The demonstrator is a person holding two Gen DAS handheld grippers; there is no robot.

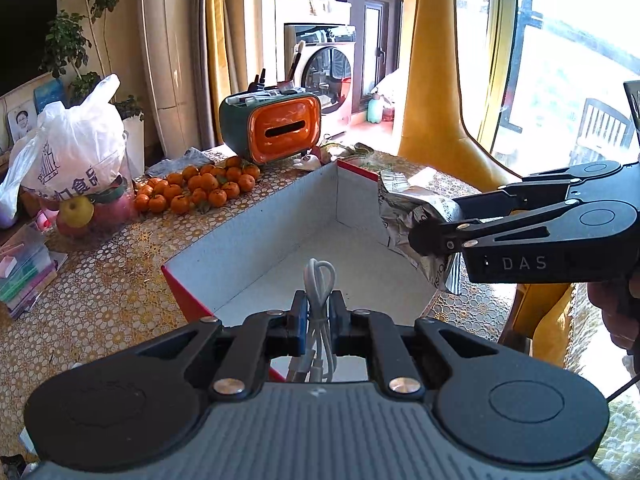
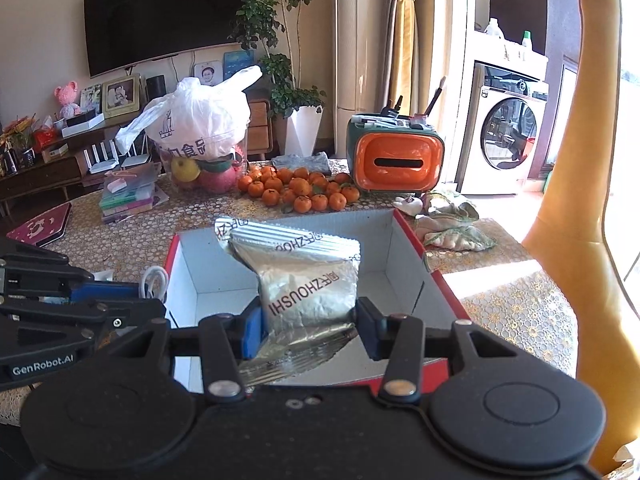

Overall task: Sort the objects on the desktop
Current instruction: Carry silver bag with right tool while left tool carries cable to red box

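1. While both grippers hang over the one box (image 1: 256, 236), each has its own item: two grippers, two things held.
2. Left gripper (image 1: 318, 316) has its fingers squeezed together on one white cable (image 1: 320, 280), folded into a loop that sticks up between the pads, above the box's near end.
3. Right gripper (image 2: 308, 324) has its fingers clamped on one silver packet (image 2: 308, 280), held upright over the box's inside, printed "ZHOUSHI". In the left view the same packet (image 1: 408, 208) sits at the box's right wall.
4. Box is one open carton, red outside, white inside, on the lace-covered table (image 2: 132, 240). I can't tell if anything lies in it.
5. Behind it: one heap of mandarins (image 2: 300, 190), roughly twenty, hard to count exactly.
6. One orange-fronted organizer (image 2: 396, 160) beside the mandarins, brushes poking out the top.
7. One white bag (image 2: 196, 120) over a tub of fruit, one yellow apple showing, plus a red one or two.
8. One stack of books (image 2: 128, 196) at the left.
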